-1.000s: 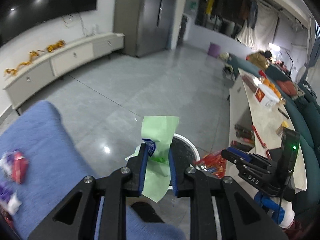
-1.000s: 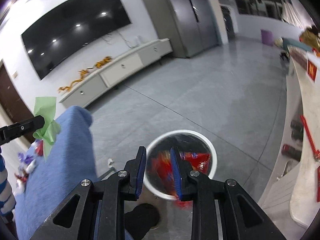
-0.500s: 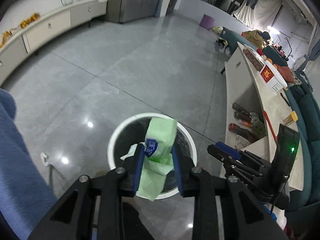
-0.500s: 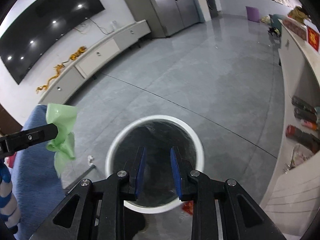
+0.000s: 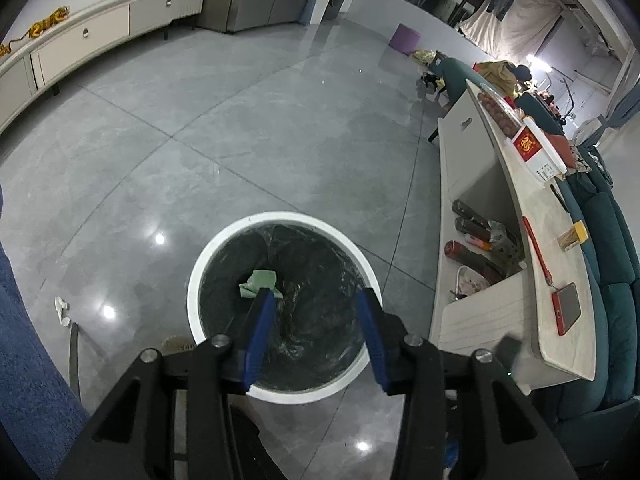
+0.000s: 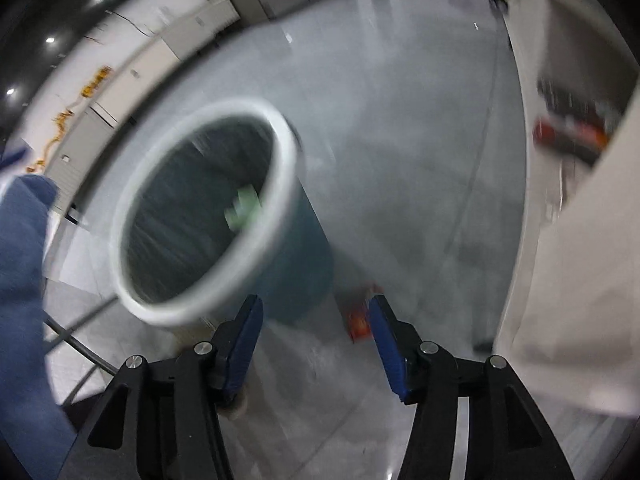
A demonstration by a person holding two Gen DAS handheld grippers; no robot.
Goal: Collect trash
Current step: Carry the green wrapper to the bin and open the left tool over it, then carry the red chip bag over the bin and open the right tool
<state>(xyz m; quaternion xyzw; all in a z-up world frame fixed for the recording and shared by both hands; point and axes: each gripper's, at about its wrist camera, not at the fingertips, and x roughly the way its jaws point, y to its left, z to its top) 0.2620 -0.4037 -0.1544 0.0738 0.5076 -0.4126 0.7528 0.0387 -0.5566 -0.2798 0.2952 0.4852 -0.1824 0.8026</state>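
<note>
A round bin (image 5: 192, 276) with a white rim and a black liner stands on the grey floor. Directly above it hangs my left gripper (image 5: 316, 300), its jaws opening and empty. A crumpled green wrapper (image 5: 258, 282) lies loose inside the bin, just past the left fingertip. In the blurred right wrist view the bin (image 6: 288, 148) is to the upper left, with the green wrapper (image 6: 242, 208) inside. My right gripper (image 6: 316, 308) is low beside the bin's outer wall, jaws opening with nothing between them. A red wrapper (image 6: 358, 322) lies on the floor by its right finger.
A blue cushion (image 5: 24, 360) fills the left edge. A small white scrap (image 5: 62, 310) lies on the floor left of the bin. To the right stands a long pale table (image 5: 552, 240) with a red phone (image 5: 566, 308), with cans and clutter beneath it.
The left gripper came over the bin, opened and let the green wrapper drop in. The right gripper lost its red wrapper, sank beside the bin and opened.
</note>
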